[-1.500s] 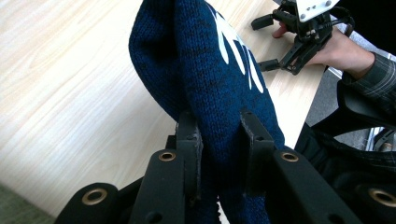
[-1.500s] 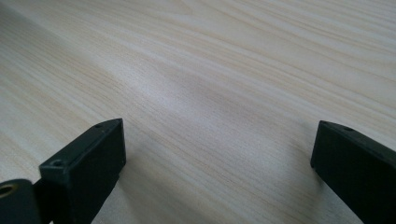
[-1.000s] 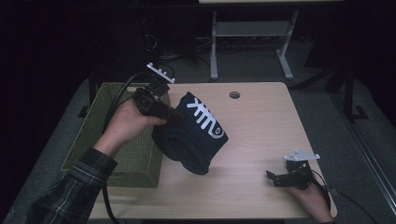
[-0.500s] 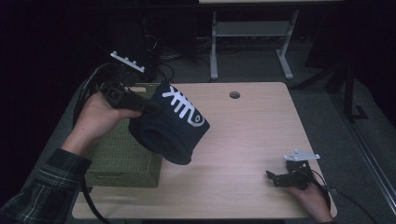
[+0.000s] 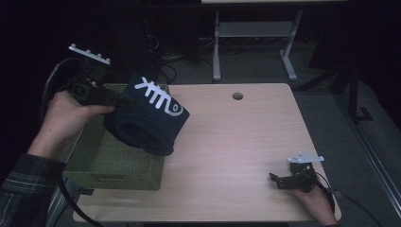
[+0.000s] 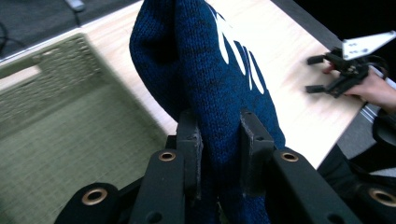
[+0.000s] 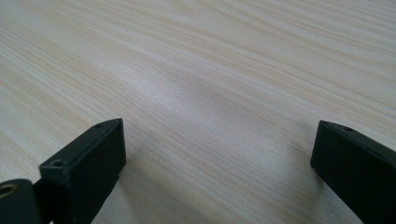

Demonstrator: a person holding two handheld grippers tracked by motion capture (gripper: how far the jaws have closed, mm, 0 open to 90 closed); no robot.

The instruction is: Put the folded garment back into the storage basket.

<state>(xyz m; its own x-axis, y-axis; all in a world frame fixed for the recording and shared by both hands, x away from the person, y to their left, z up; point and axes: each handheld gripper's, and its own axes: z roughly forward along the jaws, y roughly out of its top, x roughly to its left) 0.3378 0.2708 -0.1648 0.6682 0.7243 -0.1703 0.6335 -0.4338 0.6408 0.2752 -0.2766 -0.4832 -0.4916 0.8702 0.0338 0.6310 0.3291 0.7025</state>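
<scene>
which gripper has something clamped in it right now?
The left gripper: its jaws pinch the dark blue knit garment held above the green basket. The right gripper rests on the table, jaws wide apart, nothing between them.

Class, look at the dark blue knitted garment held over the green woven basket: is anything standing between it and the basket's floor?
Nothing visible. The left tool grips the blue knitted garment above the basket, whose visible floor is bare.

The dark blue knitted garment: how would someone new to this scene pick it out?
Start at the wooden table, then go to the green woven basket at its left edge. Above the basket, the dark blue knitted garment hangs from the left hand-held gripper, marked by a white fishbone design.
</scene>
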